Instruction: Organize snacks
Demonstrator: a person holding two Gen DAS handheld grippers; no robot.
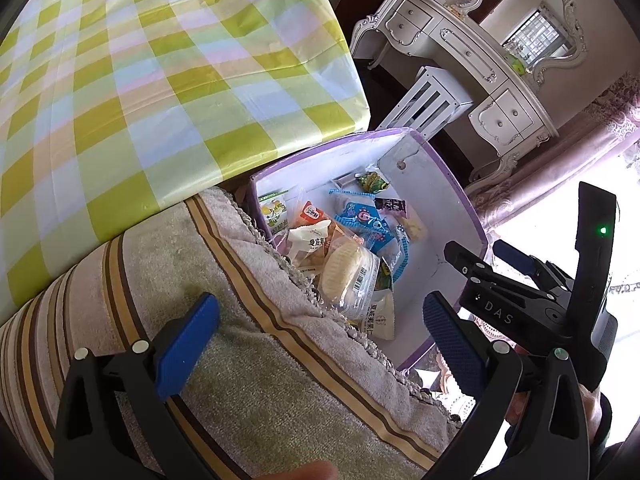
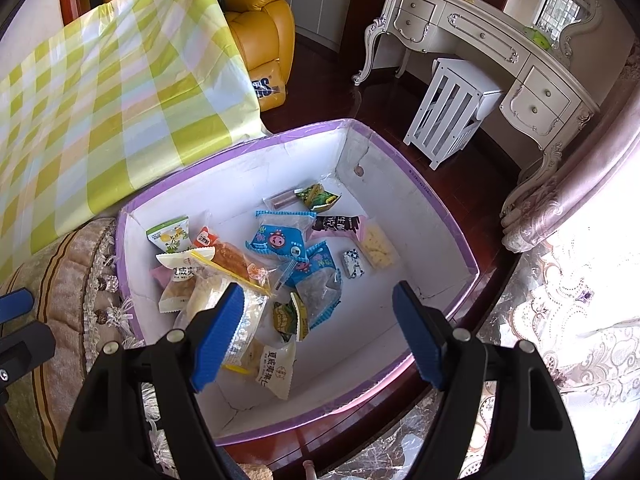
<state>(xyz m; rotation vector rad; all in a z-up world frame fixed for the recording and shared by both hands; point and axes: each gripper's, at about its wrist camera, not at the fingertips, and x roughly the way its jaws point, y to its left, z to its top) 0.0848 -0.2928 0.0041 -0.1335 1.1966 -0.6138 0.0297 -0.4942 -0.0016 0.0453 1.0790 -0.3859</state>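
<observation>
Left wrist view: left gripper (image 1: 320, 340) has its fingers apart and empty above a striped towel (image 1: 248, 360), with no snack on the checked tablecloth (image 1: 140, 80) beyond its left finger, so sorting looks nearly done. Right wrist view: right gripper (image 2: 320, 336), fingers apart and empty, hovers over the purple-rimmed box (image 2: 436, 208). The snacks (image 2: 276, 256) lie loose inside, mostly ahead of its left finger.

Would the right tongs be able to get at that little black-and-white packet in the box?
Probably yes. The right tongs hang open above the open-topped box, and the black-and-white packet lies alone on the bare floor, nothing covering it.
</observation>
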